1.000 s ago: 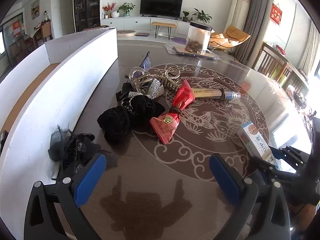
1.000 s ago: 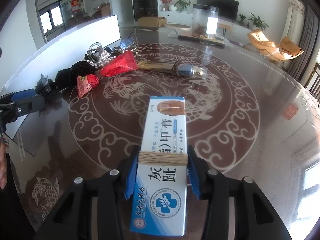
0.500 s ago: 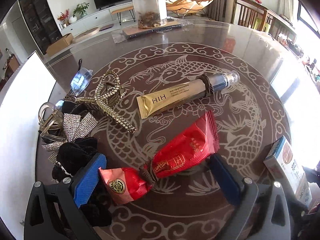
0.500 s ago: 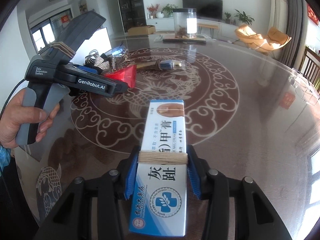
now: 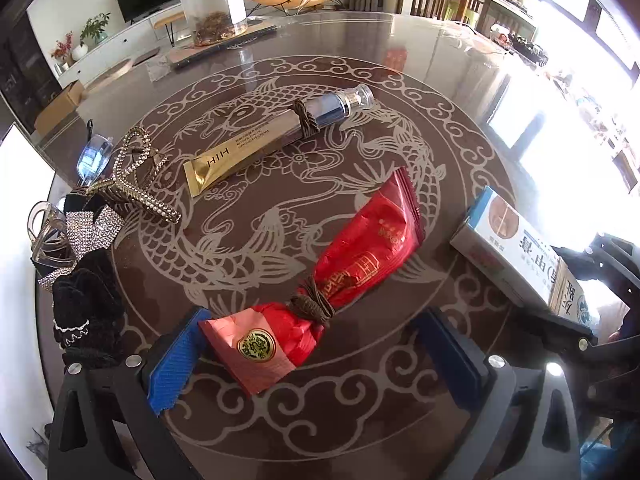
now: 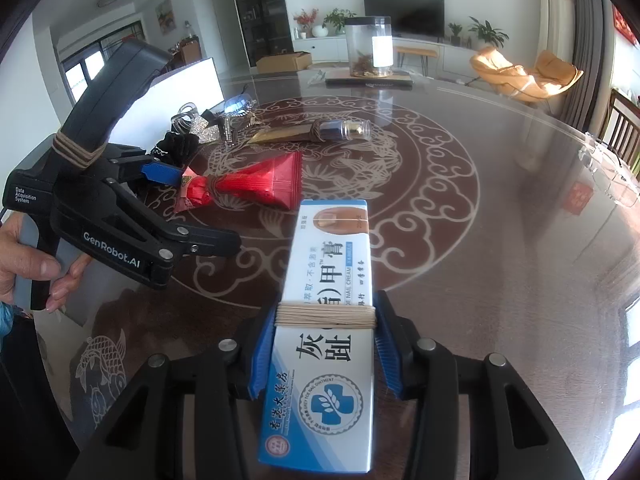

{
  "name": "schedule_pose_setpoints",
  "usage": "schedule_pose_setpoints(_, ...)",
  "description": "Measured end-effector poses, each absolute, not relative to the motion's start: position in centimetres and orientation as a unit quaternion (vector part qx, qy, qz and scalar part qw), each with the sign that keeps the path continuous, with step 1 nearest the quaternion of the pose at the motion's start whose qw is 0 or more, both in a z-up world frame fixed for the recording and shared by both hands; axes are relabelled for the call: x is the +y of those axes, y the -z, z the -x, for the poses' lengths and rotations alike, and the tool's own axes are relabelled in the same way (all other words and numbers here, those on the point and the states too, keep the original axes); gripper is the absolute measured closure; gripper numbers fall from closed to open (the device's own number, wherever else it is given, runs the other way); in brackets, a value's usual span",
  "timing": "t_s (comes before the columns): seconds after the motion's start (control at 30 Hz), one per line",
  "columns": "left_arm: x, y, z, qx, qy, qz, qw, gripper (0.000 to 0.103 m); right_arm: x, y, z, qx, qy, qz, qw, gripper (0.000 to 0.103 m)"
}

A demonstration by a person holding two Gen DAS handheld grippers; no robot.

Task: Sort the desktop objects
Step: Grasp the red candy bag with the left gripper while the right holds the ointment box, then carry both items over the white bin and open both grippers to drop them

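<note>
Red foil snack packet tied with brown cord (image 5: 320,292): our left gripper (image 5: 316,356), jaws apart, has closed in to straddle it; right gripper (image 6: 324,350) stays clamped on white-and-blue cream box (image 6: 326,312).

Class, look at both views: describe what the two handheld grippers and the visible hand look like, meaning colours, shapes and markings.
Both are black plastic with ribbed blue finger pads. The left gripper, pistol-shaped, bears white "GenRobot.AI" and "Data Acquisition System" lettering and tan bands around its body. The right gripper shows silver screws. A bare hand grips the handle.
</note>
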State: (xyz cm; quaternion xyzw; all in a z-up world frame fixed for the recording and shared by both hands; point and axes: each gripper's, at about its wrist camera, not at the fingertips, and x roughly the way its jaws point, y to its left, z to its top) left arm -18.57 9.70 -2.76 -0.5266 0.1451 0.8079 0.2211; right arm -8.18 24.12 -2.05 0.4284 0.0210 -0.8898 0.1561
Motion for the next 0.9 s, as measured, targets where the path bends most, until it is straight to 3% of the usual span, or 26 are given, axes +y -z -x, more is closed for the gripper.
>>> schedule_pose_setpoints(0.37,11.0,2.7,19.3,0.17,-0.791,0.536,0.24,0.0,24.1,2.1,8.3,0.026,0.89,-0.429,0.154,0.057)
schedule_pose_setpoints(0.47,10.8,1.9,17.1,0.171,-0.803,0.509,0.261,0.033,24.1,2.1,8.3,0.025,0.89,-0.429,0.155,0.056)
schedule_pose_setpoints(0.53,10.5,1.5,16.1,0.163,-0.809,0.504,0.254,0.068,24.0,2.1,8.4,0.026,0.89,-0.429,0.155,0.055)
schedule_pose_setpoints(0.63,9.6,1.5,14.6,0.141,-0.82,0.503,0.235,0.07,23.8,2.1,8.4,0.027,0.887,-0.43,0.167,0.043)
schedule_pose_setpoints(0.7,9.1,1.4,13.7,0.121,-0.825,0.504,0.227,0.07,23.6,2.3,8.6,0.032,0.88,-0.439,0.177,0.008)
schedule_pose_setpoints(0.73,8.8,1.4,13.3,0.11,-0.825,0.506,0.226,0.07,23.4,2.7,8.9,0.04,0.873,-0.457,0.165,0.0)
schedule_pose_setpoints(0.8,8.3,1.5,12.9,0.096,-0.825,0.507,0.231,0.07,23.1,2.9,8.8,0.054,0.872,-0.457,0.164,0.001)
schedule_pose_setpoints(0.9,8.0,1.6,11.8,0.1,-0.827,0.502,0.23,0.065,23.2,2.9,8.6,0.067,0.876,-0.454,0.148,0.018)
